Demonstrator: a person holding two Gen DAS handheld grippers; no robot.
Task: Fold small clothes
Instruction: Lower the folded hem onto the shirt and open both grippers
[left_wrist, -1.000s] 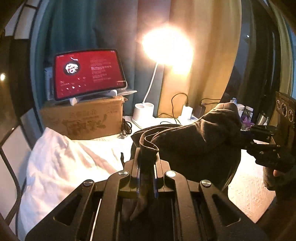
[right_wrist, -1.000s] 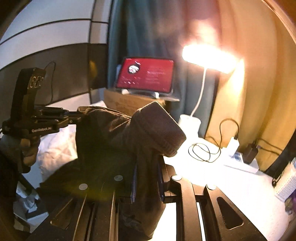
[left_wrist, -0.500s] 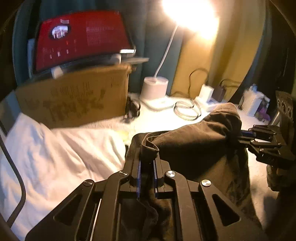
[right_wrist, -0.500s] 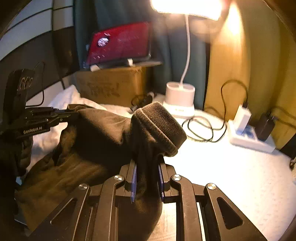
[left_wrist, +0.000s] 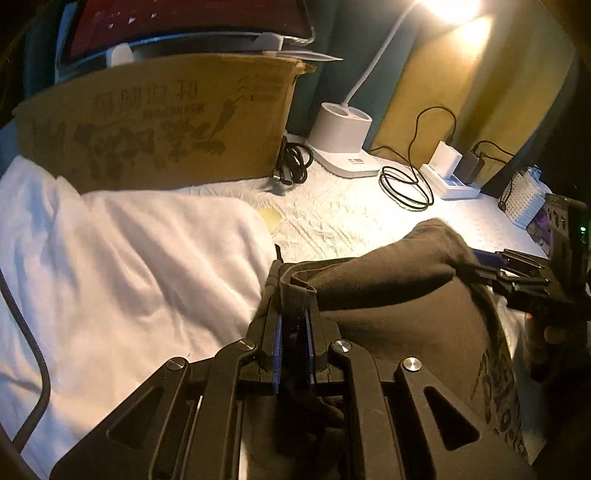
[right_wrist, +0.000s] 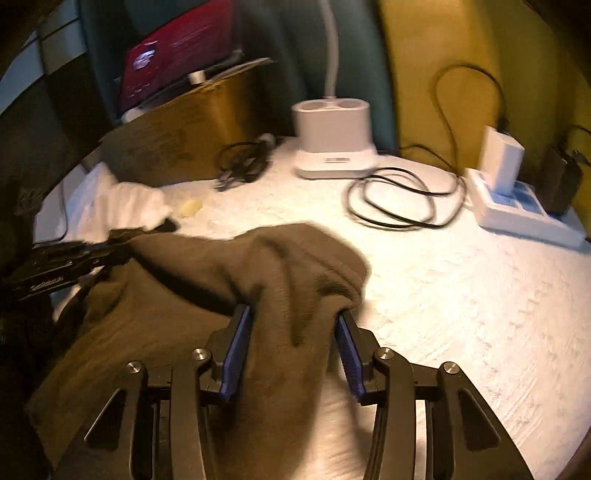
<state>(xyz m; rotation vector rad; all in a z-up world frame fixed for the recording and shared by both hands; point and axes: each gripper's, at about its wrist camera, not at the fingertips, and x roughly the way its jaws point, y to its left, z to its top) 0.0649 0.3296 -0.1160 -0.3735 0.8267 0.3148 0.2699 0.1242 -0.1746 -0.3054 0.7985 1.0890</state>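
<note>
A dark brown garment (left_wrist: 399, 295) with pale lettering lies spread low over the white table cover (left_wrist: 351, 218). My left gripper (left_wrist: 293, 314) is shut on its hem edge. In the right wrist view the garment (right_wrist: 258, 280) lies between the blue pads of my right gripper (right_wrist: 293, 325), whose jaws stand wide apart, open around a ribbed cuff. The right gripper also shows at the right of the left wrist view (left_wrist: 491, 266); the left gripper shows at the left of the right wrist view (right_wrist: 110, 247).
A white cloth (left_wrist: 122, 266) lies at the left. A cardboard box (left_wrist: 155, 122) with a red-screen tablet (left_wrist: 184, 26) stands behind. A white lamp base (left_wrist: 341, 136), coiled black cables (left_wrist: 406, 184), a power strip with chargers (left_wrist: 450, 173) sit at the back.
Both grippers have come down from the air to the table with the garment. The right gripper's jaws, shut on the cuff before, have opened wide.
</note>
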